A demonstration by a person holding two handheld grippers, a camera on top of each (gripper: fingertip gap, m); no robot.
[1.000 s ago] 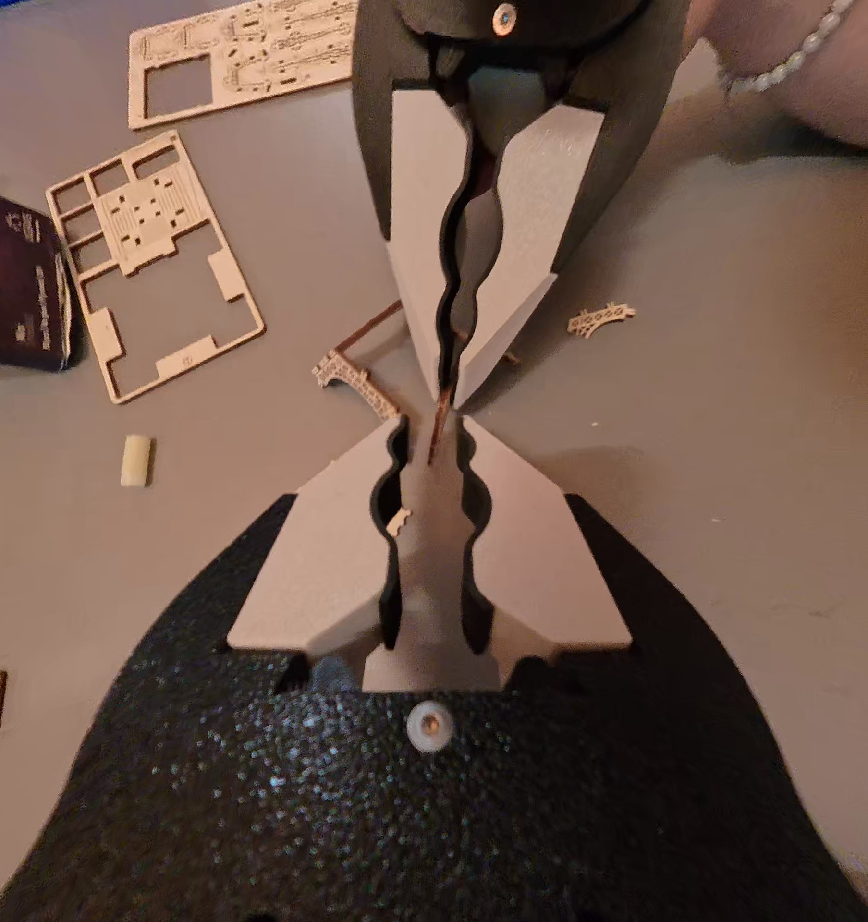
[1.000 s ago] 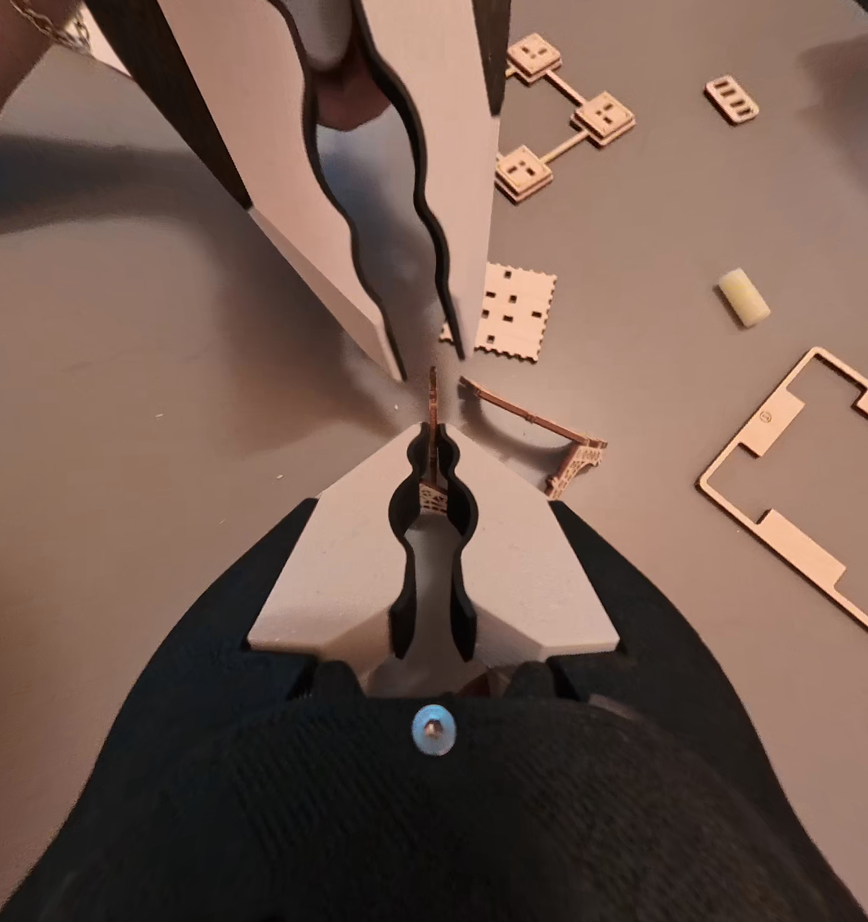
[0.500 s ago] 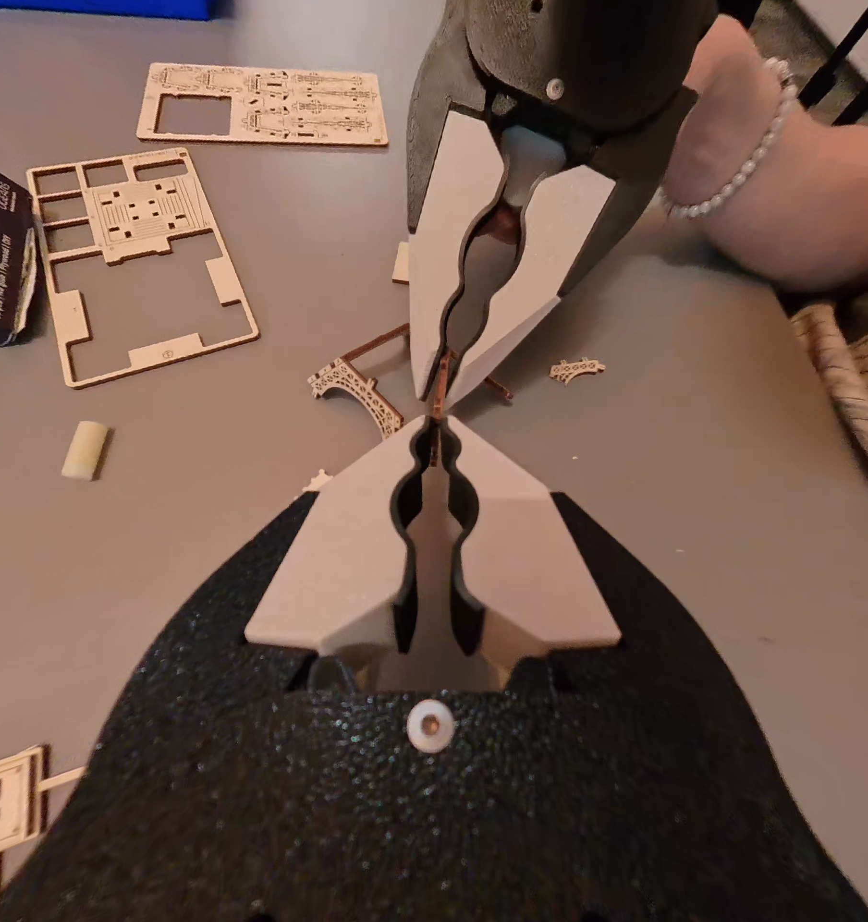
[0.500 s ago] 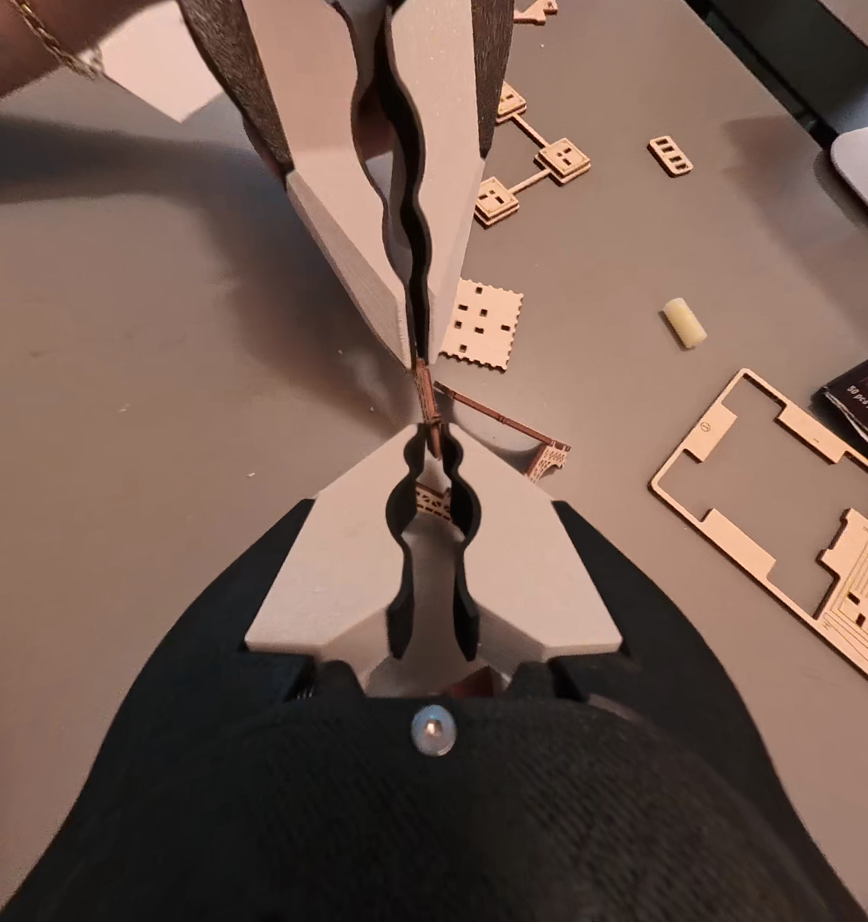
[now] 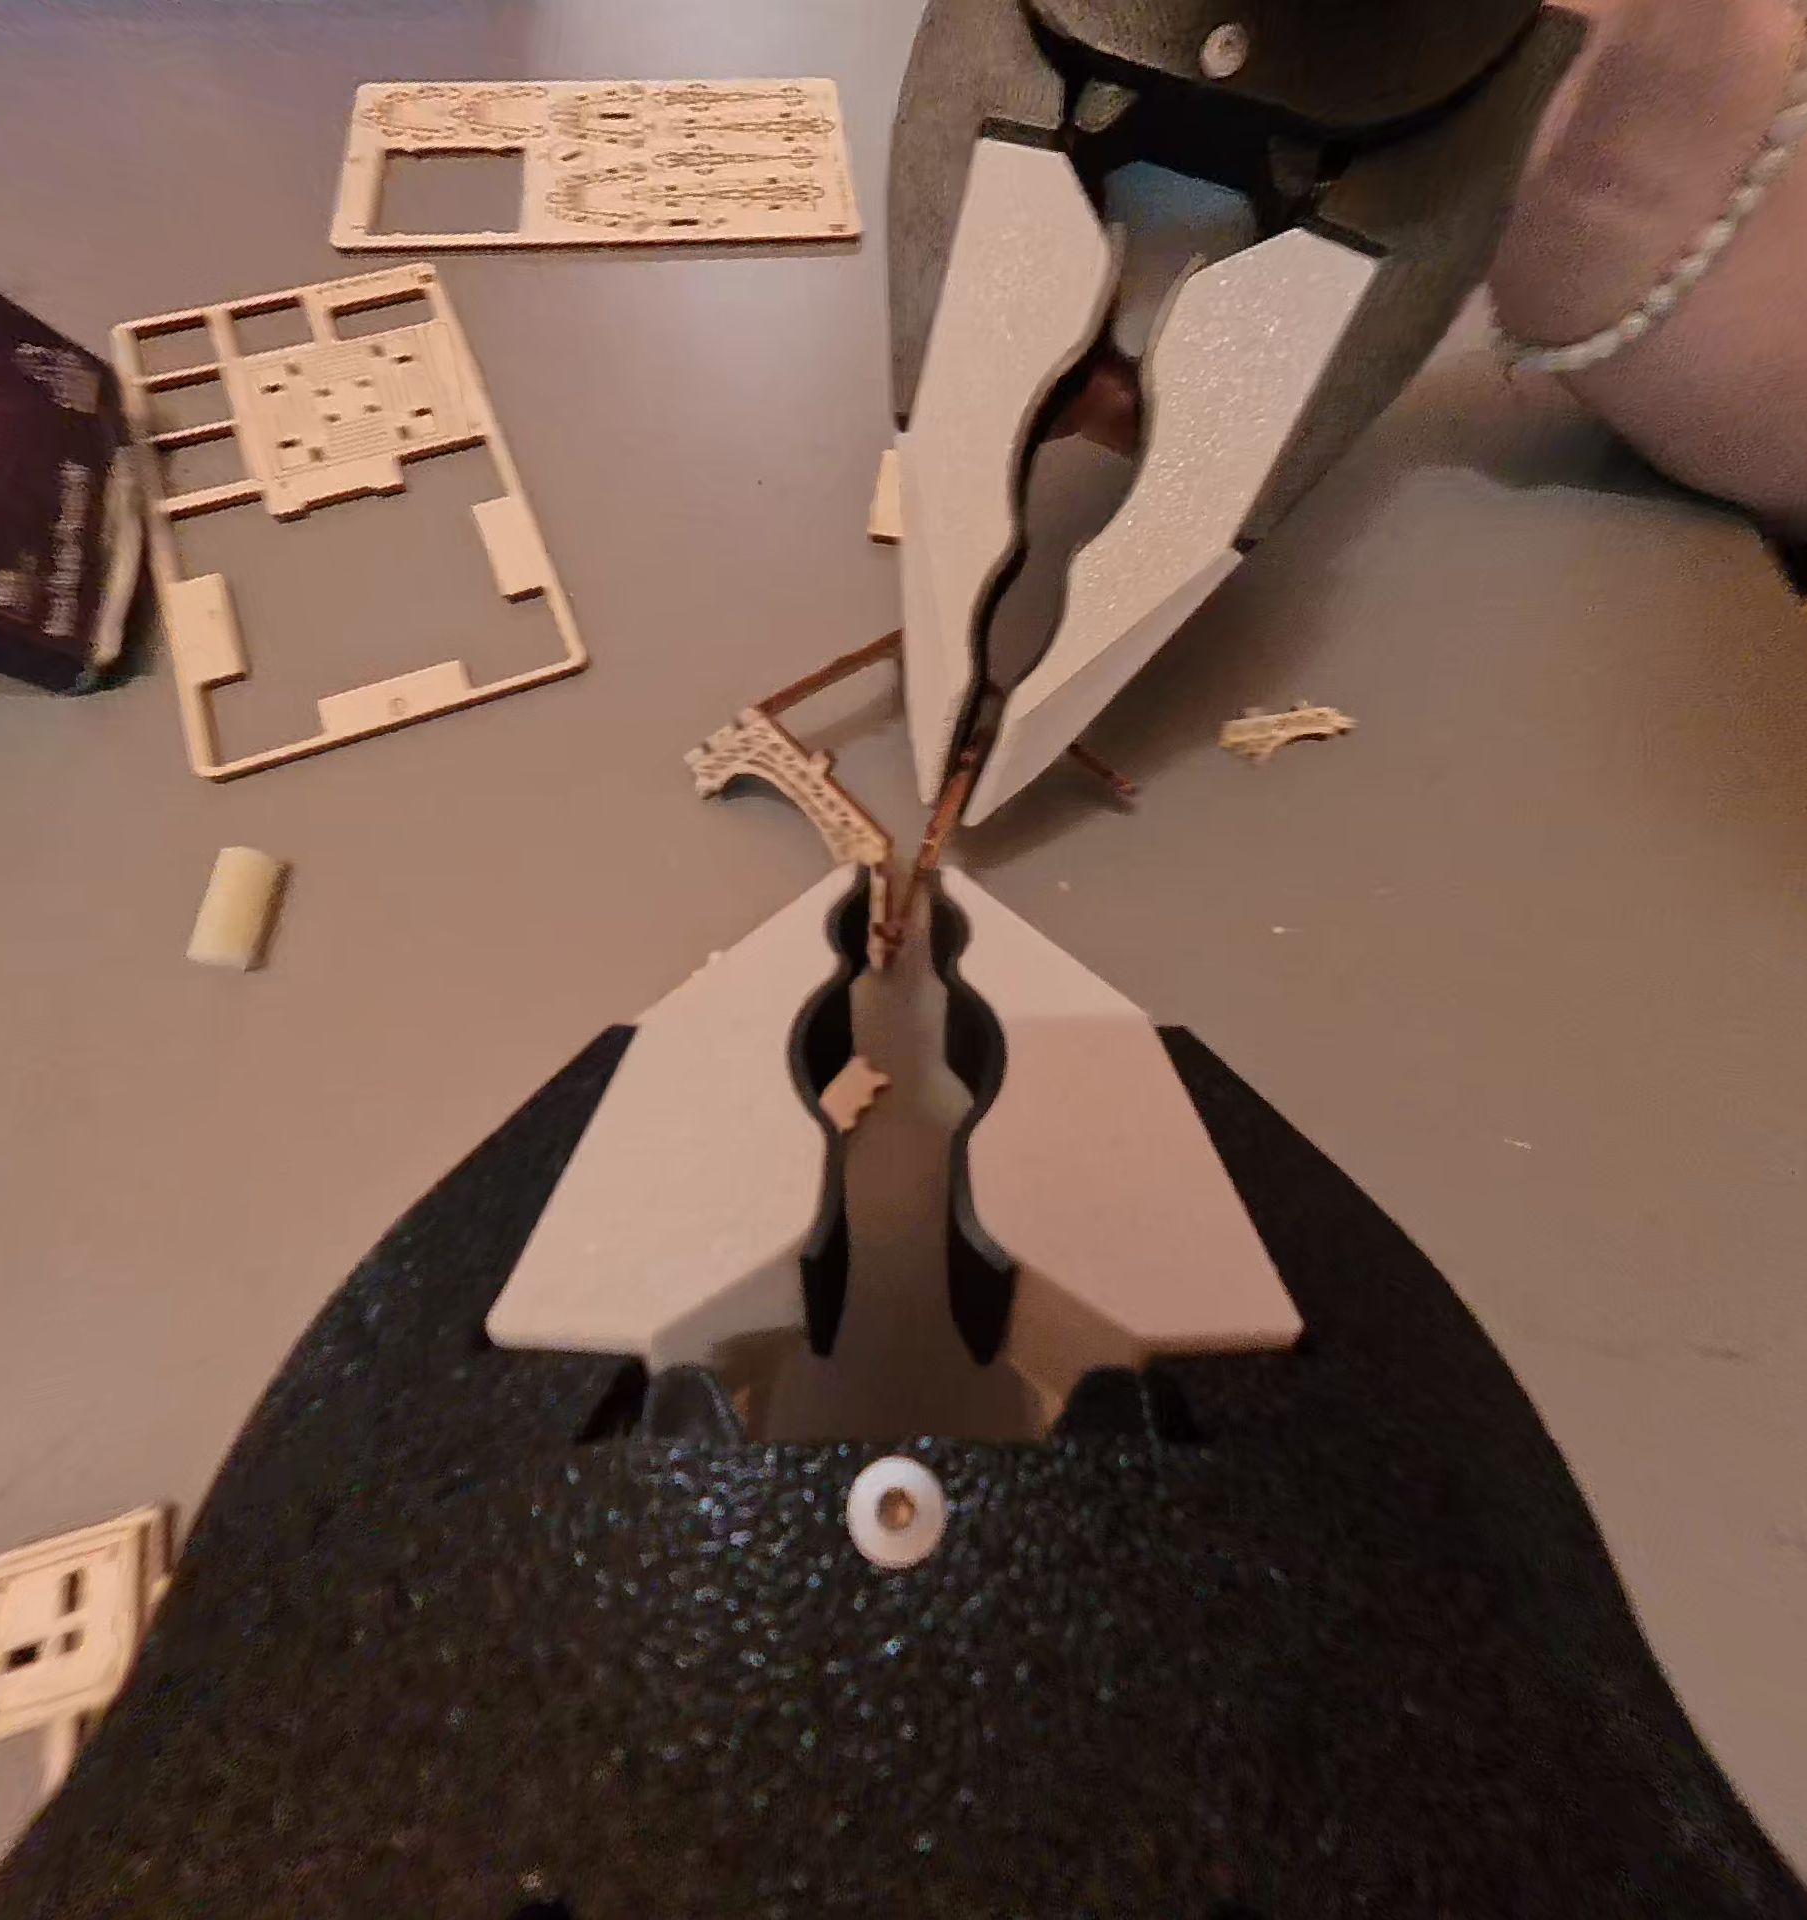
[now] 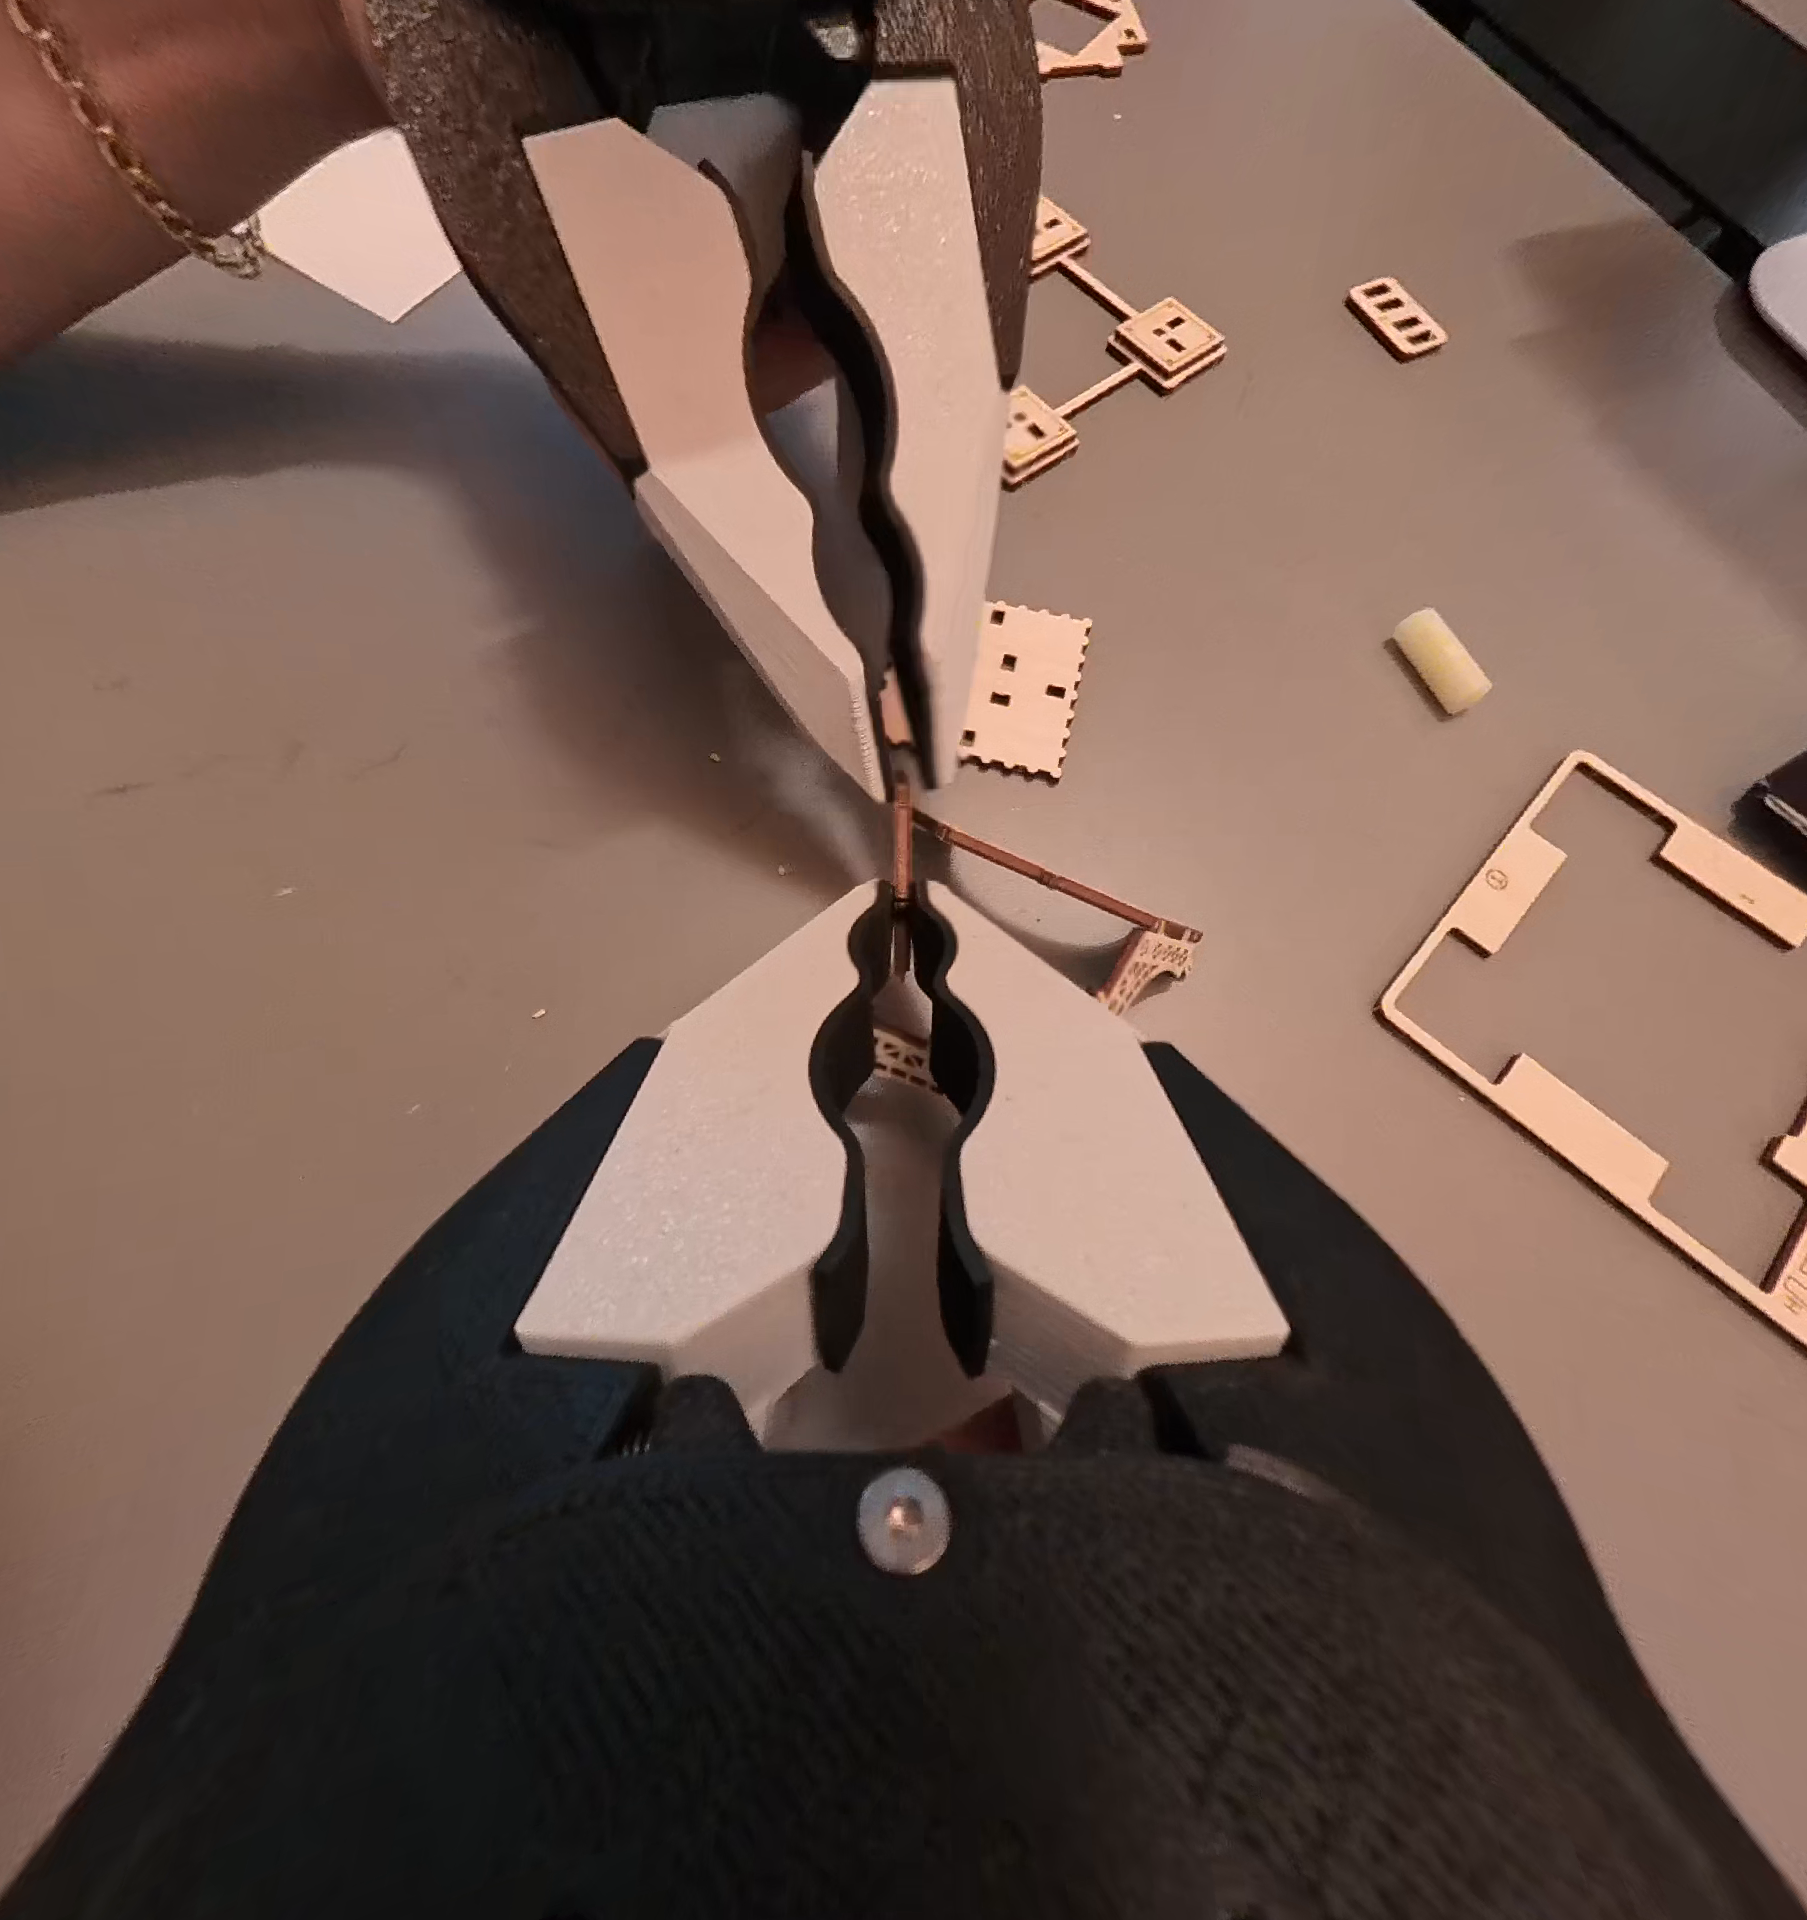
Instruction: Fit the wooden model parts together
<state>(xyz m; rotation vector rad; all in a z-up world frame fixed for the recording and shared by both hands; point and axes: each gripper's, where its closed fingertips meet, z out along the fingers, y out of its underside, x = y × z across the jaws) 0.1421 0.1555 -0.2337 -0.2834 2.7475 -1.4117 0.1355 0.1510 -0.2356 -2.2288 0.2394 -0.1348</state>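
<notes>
Gripping wooden strip (image 6: 901,847), both grippers' jaws closed; sprue sheet (image 5: 598,166) only in left view.

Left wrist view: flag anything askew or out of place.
The lattice part in the left gripper and the thin strip in the right gripper meet in a V, not aligned. A lattice scrap lies loose nearby.

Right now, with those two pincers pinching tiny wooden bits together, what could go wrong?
1. The thin brown strip bridges both tips; a small twist might snap it.
2. The left hand-held gripper grips the lattice leg only by its end, so it may slip.
3. The right hand-held gripper hides the joint, so misalignment could go unnoticed.
</notes>
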